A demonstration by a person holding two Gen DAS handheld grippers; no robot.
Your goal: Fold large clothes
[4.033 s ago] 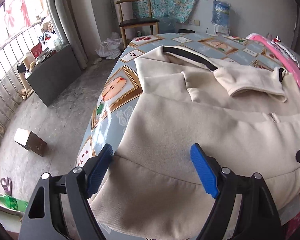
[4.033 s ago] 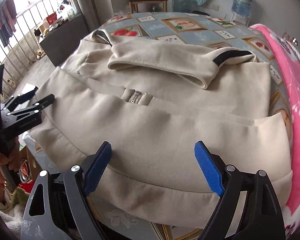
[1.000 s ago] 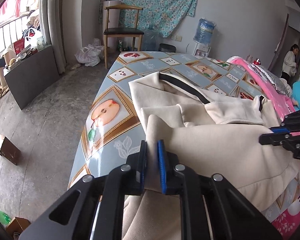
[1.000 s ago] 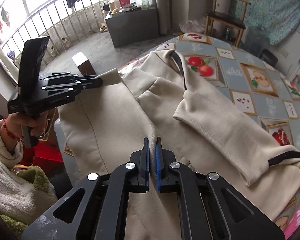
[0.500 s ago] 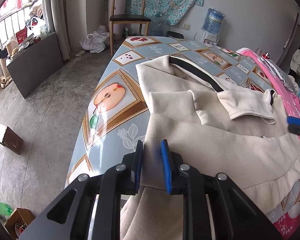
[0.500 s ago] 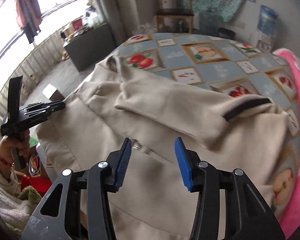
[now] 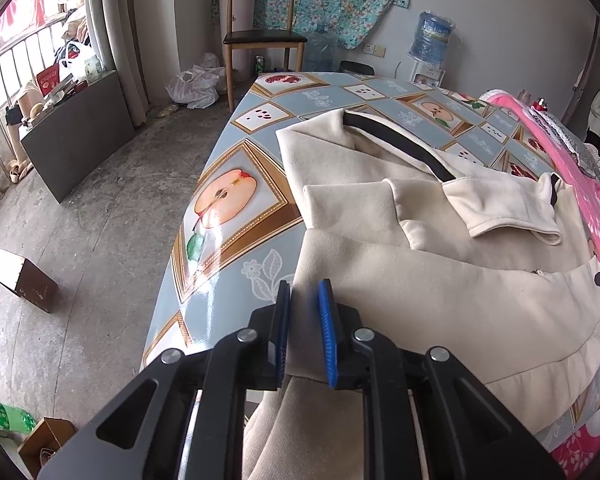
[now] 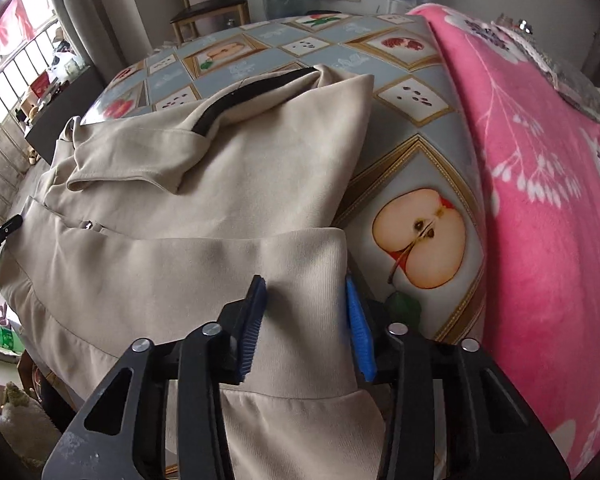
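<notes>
- Concrete floor point(image 7: 80, 208), a wooden chair point(image 7: 260, 36) against the far wall and a water bottle point(image 7: 432, 36) frame the work area; none of it bears on the fold.
- Your table point(image 7: 236, 200), under a fruit-print cloth, carries the cream jacket point(image 7: 440, 300). It lies flat with both sleeves crossed over the chest, so the width is already taken in.
- The hem band point(image 8: 300, 272) has been turned up onto the body and rests just below the zipper pull point(image 8: 87, 224). I judge this the first lengthwise fold, set down and not yet finished.
- Your left claw point(image 7: 303, 332) stands narrow, pads astride the left hem corner with a visible gap; the cloth looks slack between them, so I read it as let go rather than pinched.
- Your right claw point(image 8: 306, 320) stands wider, bracketing the right hem corner without closing on it.
- Both claws sit at matching corners, which keeps the folded edge square to the table side.
- A pink blanket point(image 8: 540, 200) lies just beside the right edge; mind that the jacket does not ride onto it.
- Part of the garment hangs over the near table edge and may drag the fold back.
</notes>
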